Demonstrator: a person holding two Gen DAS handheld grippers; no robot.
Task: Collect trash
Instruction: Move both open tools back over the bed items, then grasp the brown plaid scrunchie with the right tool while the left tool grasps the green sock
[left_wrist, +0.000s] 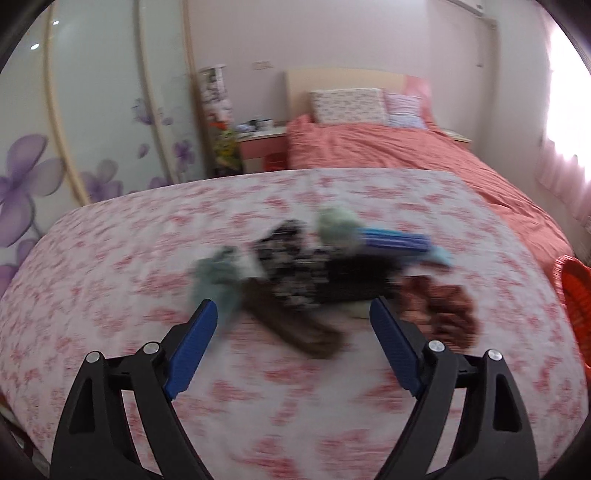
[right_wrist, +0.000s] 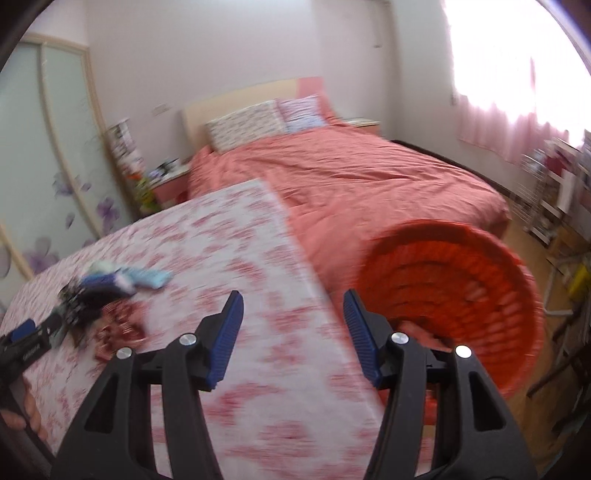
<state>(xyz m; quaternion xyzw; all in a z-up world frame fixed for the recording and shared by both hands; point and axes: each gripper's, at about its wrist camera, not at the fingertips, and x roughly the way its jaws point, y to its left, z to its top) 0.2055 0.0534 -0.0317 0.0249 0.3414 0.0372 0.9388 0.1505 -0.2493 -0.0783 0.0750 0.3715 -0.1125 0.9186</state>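
Note:
A blurred pile of small cloth items (left_wrist: 314, 273) lies on the floral-covered surface (left_wrist: 110, 258): teal (left_wrist: 218, 277), brown (left_wrist: 295, 325), black patterned, blue striped (left_wrist: 395, 240) and reddish-brown (left_wrist: 439, 306) pieces. My left gripper (left_wrist: 293, 305) is open just in front of the pile, and its pads touch nothing. In the right wrist view the pile (right_wrist: 110, 295) sits far left, with the left gripper (right_wrist: 26, 332) beside it. My right gripper (right_wrist: 292, 295) is open and empty over the surface's right edge. The orange basket (right_wrist: 461, 295) stands just to its right.
A bed with a coral cover (right_wrist: 351, 177) and pillows lies behind the floral surface. A wardrobe with purple flowers (left_wrist: 92, 129) fills the left, with a nightstand (left_wrist: 258, 144) beside the bed. Shelves and clutter (right_wrist: 554, 206) stand at the right by a bright window. A person's hand (right_wrist: 22, 410) shows at lower left.

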